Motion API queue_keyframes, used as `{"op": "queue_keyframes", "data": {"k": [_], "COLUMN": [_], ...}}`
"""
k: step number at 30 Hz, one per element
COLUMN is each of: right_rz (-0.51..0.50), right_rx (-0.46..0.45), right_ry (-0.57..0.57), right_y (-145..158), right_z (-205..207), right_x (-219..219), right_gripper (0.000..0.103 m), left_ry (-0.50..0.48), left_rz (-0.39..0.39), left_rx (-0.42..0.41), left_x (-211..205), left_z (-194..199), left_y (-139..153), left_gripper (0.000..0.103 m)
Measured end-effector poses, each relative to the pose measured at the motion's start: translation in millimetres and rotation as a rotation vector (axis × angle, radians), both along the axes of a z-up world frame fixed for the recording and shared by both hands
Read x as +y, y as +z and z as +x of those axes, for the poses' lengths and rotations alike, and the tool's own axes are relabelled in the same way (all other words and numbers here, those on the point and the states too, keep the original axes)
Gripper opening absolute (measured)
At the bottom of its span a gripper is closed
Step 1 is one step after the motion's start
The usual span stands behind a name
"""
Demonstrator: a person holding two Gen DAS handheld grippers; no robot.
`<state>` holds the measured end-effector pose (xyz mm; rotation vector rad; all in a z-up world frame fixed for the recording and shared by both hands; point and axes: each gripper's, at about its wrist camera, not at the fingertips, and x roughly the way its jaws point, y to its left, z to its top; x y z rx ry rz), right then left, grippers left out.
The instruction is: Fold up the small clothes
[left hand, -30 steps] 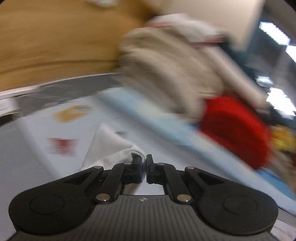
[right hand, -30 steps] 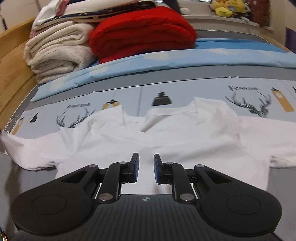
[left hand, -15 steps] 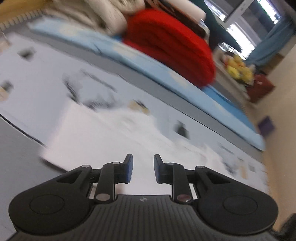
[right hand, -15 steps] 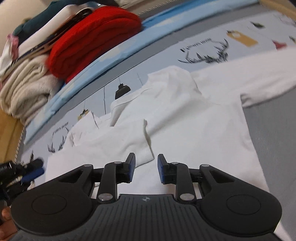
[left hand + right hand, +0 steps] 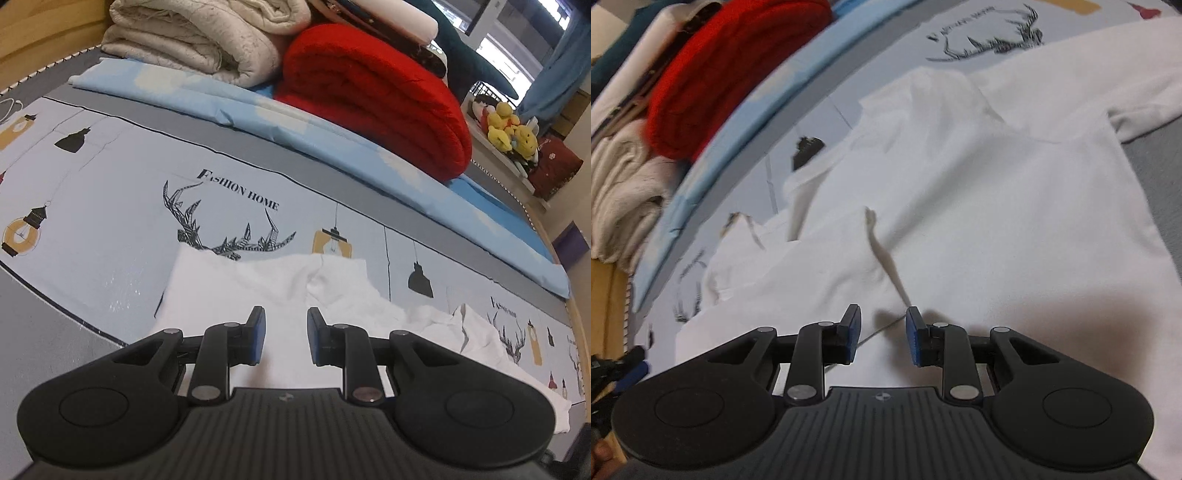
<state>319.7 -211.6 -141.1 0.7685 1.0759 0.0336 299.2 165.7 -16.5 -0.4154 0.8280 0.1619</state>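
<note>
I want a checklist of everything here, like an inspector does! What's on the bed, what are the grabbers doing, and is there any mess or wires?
Surface: bed sheet printed with lamps and antlers.
Job's things: white shirt, spread out, left side folded over.
Clutter: red blanket, cream quilt, both folded at the back.
Grippers: left gripper and right gripper over the shirt, jaws open, empty.
Cables: white cord at the bed's edge.
Surroundings: plush toys, blue curtain.

Printed bed sheet (image 5: 110,206) with antlers and lamps. White shirt (image 5: 979,206) spread flat on it; beyond the shirt, light blue folded bedding (image 5: 295,122), bearing red blanket (image 5: 369,92) and cream quilt (image 5: 192,40).
</note>
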Motion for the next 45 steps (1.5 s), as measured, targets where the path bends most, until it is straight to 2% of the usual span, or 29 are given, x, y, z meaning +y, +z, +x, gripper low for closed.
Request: {"op": "queue_keyframes", "data": {"k": [3, 6, 7, 9, 10, 13, 16, 17, 19, 22, 24, 29, 31, 33, 35, 36, 38, 40, 43, 44, 45], "right_rz": [-0.01, -0.044, -0.062, -0.099, -0.111, -0.115, -0.16, -0.166, -0.239, -0.426, -0.473, -0.473, -0.487, -0.452, -0.403, -0.391, -0.372, -0.342, -0.304, -0.301, -0.295], "right_rx": [0.041, 0.013, 0.006, -0.017, -0.04, -0.168, -0.45, -0.504, -0.549, -0.494, -0.414, -0.219, -0.21, -0.229, -0.251, -0.257, -0.26, -0.251, -0.212, -0.202, -0.192], "right_ry": [-0.008, 0.017, 0.034, 0.067, 0.074, 0.108, 0.153, 0.131, 0.068, -0.047, -0.101, -0.126, -0.161, -0.169, -0.153, -0.138, -0.099, -0.07, -0.042, -0.029, -0.013], "right_y": [-11.6, -8.9, -6.7, -1.8, 2.1, 29.7, 84.5, 96.1, 108.3, 106.9, 98.9, 68.7, 66.0, 68.7, 71.2, 72.0, 71.9, 68.9, 64.1, 62.9, 60.7], "right_z": [10.1, 15.6, 17.0, 19.1, 18.6, 17.6, 7.1, 4.0, 0.9, 3.3, 8.7, 23.7, 19.7, 18.3, 17.0, 16.7, 17.4, 19.3, 23.2, 23.5, 24.5], "right_x": [4.7, 11.5, 14.5, 19.4, 20.1, 19.4, 13.0, 5.2, -11.3, -40.7, -59.5, -86.2, -89.3, -90.7, -85.3, -84.7, -78.7, -77.4, -73.0, -70.7, -68.4], "right_gripper": [0.033, 0.033, 0.03, 0.005, 0.004, 0.003, 0.003, 0.003, 0.003, 0.003, 0.003, 0.005, 0.005, 0.006, 0.01, 0.014, 0.017, 0.018, 0.018, 0.018, 0.021], "left_ry": [0.01, 0.032, 0.042, 0.067, 0.08, 0.115, 0.117, 0.112, 0.095, 0.075, 0.056, -0.02, -0.072, -0.097, -0.11, -0.117, -0.071, 0.0, 0.058, 0.083, 0.113], "left_rz": [-0.015, -0.014, -0.017, -0.013, -0.009, -0.007, 0.001, 0.003, 0.009, 0.009, 0.003, -0.01, -0.023, -0.048, -0.037, -0.005, 0.03, -0.001, 0.044, 0.021, -0.041], "left_rx": [0.005, 0.006, 0.004, -0.003, -0.005, -0.01, -0.015, -0.017, -0.018, -0.005, 0.012, 0.068, 0.091, 0.12, 0.193, 0.246, 0.314, 0.327, 0.301, 0.277, 0.231], "left_x": [9.3, 19.8, 23.8, 31.7, 35.1, 44.6, 46.8, 46.1, 42.6, 36.8, 32.4, 14.3, 5.7, 1.7, -0.2, -1.1, 6.9, 19.7, 22.4, 25.6, 30.4], "left_z": [5.9, 8.9, 9.5, 9.7, 9.7, 8.8, 8.2, 7.9, 8.3, 10.6, 13.5, 21.4, 24.0, 24.6, 24.5, 24.6, 20.3, 15.9, 14.2, 12.7, 12.1], "left_y": [0.0, 0.9, 1.3, 4.4, 5.3, 6.2, 7.3, 7.9, 7.1, 2.9, -2.7, -21.1, -28.9, -39.3, -53.5, -62.1, -74.8, -77.2, -66.1, -62.5, -56.5], "left_gripper": [0.025, 0.025, 0.025, 0.025, 0.025, 0.025, 0.026, 0.025, 0.025, 0.025, 0.025, 0.025, 0.031, 0.031, 0.031, 0.031, 0.031, 0.03, 0.026, 0.026, 0.026]}}
